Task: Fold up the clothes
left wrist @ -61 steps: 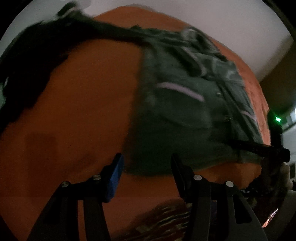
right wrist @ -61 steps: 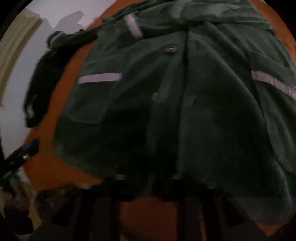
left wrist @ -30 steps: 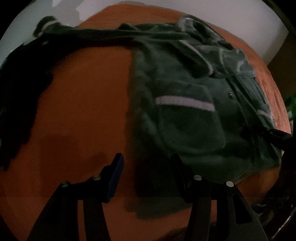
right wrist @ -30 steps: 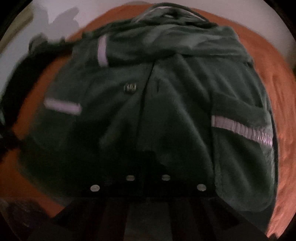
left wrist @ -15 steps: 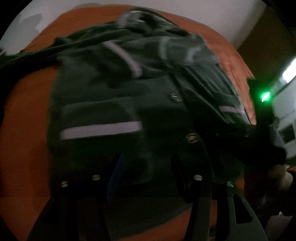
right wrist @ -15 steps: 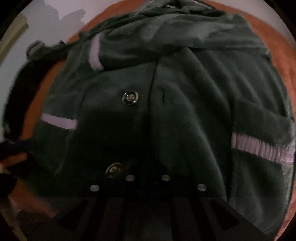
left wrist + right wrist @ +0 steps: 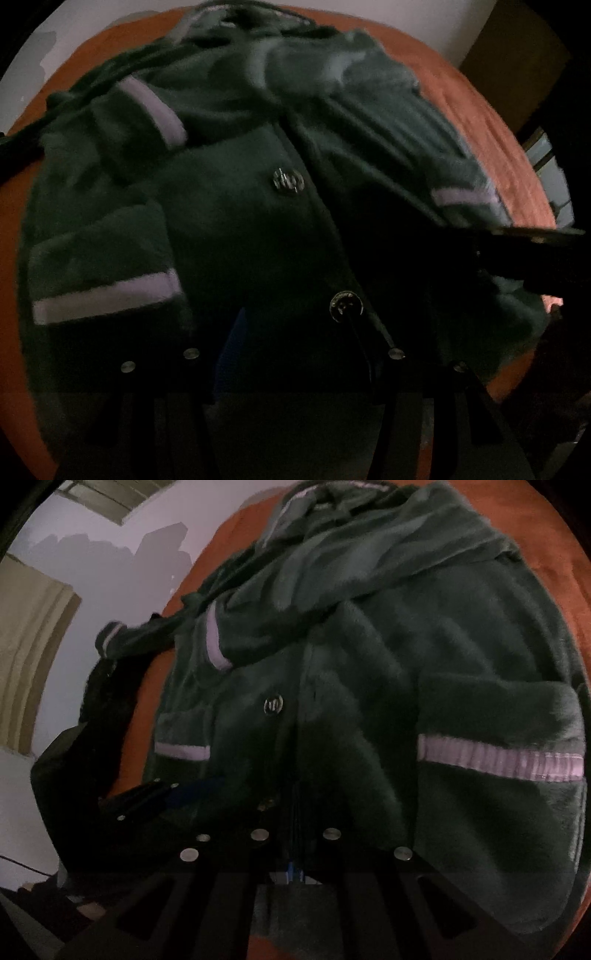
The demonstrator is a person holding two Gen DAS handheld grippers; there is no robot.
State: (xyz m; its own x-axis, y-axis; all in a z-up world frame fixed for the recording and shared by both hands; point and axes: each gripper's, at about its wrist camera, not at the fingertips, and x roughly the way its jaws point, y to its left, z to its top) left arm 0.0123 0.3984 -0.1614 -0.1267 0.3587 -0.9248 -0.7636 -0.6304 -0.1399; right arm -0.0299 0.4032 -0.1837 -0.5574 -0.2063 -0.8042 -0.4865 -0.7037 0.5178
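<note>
Green fleece jacket (image 7: 240, 229) spread front-up on an orange bed (image 7: 476, 110), both grippers down at the hem.

Left gripper (image 7: 295, 354) hanging right over the lower front, jaws apart and easing wider, fleece filling the gap between the fingers but no real pinch visible; blue pad on the left finger (image 7: 231, 354), lower snap button (image 7: 346, 302) just ahead of the right finger tip, upper button (image 7: 288, 181) further ahead. Right gripper (image 7: 295, 812) with fingers pressed together along the placket, right at the hem edge; can't tell if any cloth is pinched, too dark. Pocket stripe (image 7: 498, 762) off to the right of those fingers, left gripper poking in from the left. Dark pile (image 7: 85, 738) beyond the jacket's left side.
</note>
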